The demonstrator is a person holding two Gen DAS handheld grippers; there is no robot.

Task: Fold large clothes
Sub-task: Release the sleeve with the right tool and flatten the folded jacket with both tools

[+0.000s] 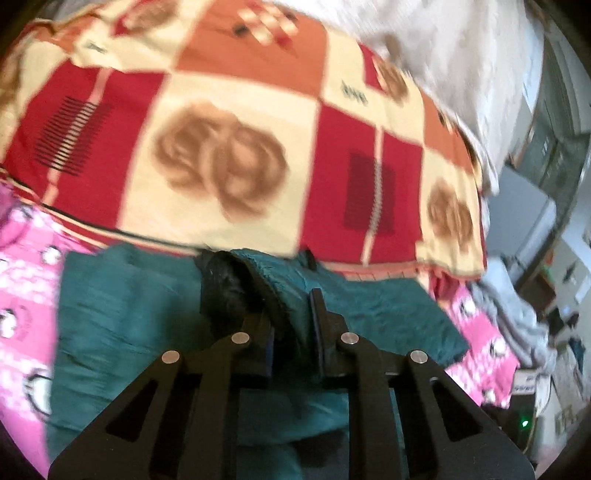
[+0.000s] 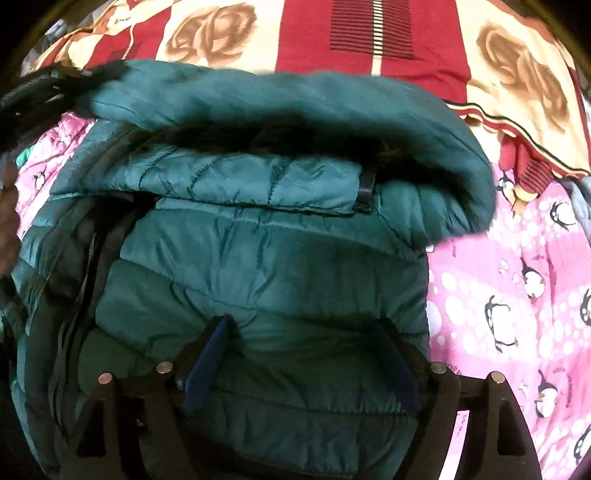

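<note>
A teal quilted puffer jacket (image 2: 258, 266) lies on a pink penguin-print sheet (image 2: 517, 295). My left gripper (image 1: 291, 306) is shut on a bunched fold of the jacket (image 1: 288, 291), with its dark lining showing beside the left finger, and holds it above the rest of the jacket (image 1: 129, 314). In the right wrist view that lifted flap (image 2: 295, 99) arches over the jacket's body, with my left gripper at its far left end. My right gripper (image 2: 306, 328) is open, its fingers spread over the jacket's padded body.
A red, cream and orange patchwork blanket (image 1: 229, 147) with rose prints lies beyond the jacket, also in the right wrist view (image 2: 369, 33). White bedding (image 1: 461, 55) lies behind it. The bed's right edge, grey cloth (image 1: 517, 317) and room clutter are at right.
</note>
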